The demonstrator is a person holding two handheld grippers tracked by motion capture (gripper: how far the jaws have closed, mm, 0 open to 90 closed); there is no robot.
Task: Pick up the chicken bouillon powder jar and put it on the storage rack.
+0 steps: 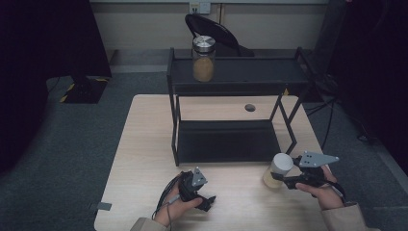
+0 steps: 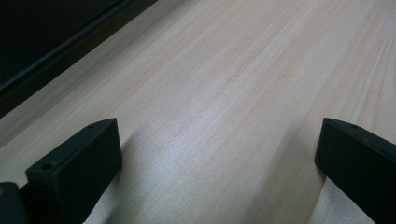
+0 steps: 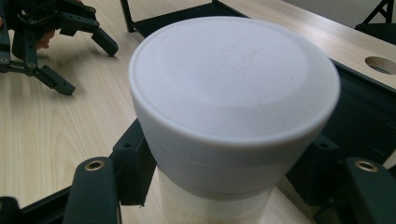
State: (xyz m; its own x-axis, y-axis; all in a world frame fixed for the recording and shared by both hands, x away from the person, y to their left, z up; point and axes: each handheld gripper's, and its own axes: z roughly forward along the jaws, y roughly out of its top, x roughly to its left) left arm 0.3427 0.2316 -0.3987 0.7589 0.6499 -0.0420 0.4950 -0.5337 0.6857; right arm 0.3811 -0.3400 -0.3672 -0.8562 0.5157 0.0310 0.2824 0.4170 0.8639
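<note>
The right tongs (image 1: 278, 177) are clenched on the white-lidded jar (image 1: 278, 169), a jaw on either side just under its lid (image 3: 233, 88). The jar stands upright on the table (image 1: 144, 144), its long axis vertical, so any coming move belongs to the right hand (image 1: 327, 192).

Just ahead of these tongs is the black rack (image 1: 226, 110); its lower shelf (image 1: 226, 140) lies close beyond the jar, and its upper shelf (image 1: 240, 72), farther and higher, already carries a metal-lidded jar (image 1: 203, 58). If the jar is bound for the rack, which is only a guess, the near frame and the upper shelf overhead are what stand in the way.

The left tongs (image 1: 208, 201) rest well to the side, released, jaws spread over bare wood, gripping nothing.
</note>
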